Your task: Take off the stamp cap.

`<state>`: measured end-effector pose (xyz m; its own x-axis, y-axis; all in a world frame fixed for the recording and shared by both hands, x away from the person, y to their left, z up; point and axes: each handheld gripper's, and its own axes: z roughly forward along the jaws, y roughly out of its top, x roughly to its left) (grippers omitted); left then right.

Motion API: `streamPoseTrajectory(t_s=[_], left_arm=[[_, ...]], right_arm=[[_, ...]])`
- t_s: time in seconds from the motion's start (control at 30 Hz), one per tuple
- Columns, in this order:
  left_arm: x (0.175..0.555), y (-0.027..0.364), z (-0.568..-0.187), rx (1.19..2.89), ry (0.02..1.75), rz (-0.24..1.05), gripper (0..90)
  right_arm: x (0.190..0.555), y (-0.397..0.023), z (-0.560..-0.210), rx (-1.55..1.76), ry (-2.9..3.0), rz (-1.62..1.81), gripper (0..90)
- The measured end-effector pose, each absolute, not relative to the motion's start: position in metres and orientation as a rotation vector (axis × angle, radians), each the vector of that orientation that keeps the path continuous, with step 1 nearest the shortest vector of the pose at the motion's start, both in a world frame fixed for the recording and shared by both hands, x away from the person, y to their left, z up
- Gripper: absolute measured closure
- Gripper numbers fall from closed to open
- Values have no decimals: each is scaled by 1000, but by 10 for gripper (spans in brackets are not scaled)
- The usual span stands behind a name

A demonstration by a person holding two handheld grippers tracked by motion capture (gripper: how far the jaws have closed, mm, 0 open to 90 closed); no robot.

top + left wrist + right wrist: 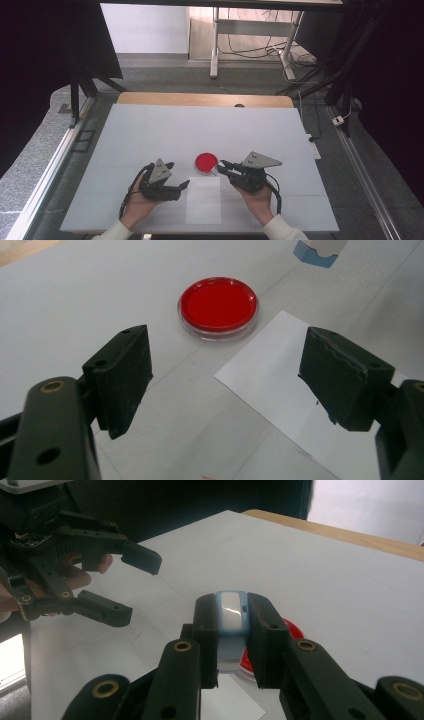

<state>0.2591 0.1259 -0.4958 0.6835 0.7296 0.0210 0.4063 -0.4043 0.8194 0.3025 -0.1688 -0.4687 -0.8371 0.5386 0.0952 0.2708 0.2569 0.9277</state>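
A round clear dish with red contents [205, 162] [218, 306] sits on the white table [150, 135], just beyond a white sheet of paper [203, 200] [280, 385]. My right gripper [220, 166] [232, 600] is shut on a small blue and white object [231, 615] [320, 251], held at the dish's right edge; the dish [292, 627] is mostly hidden behind its jaws. My left gripper [178, 175] [225, 360] stands open and empty, left of the paper and pointing toward the dish. In the right gripper view the left gripper [127, 587] shows at upper left with its jaws apart.
A wooden strip [205, 99] runs along the table's far edge. Metal rails [50, 170] flank both sides. Beyond stand a desk frame and cables [260, 50] on the floor.
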Motion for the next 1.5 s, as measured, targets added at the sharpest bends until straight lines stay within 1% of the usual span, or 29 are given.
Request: streamPoseTrajectory(t_s=[1.5], left_arm=[[271, 77, -503, 2110, 791, 478, 217]], right_arm=[[304, -160, -475, 843, 2263, 1606, 754]])
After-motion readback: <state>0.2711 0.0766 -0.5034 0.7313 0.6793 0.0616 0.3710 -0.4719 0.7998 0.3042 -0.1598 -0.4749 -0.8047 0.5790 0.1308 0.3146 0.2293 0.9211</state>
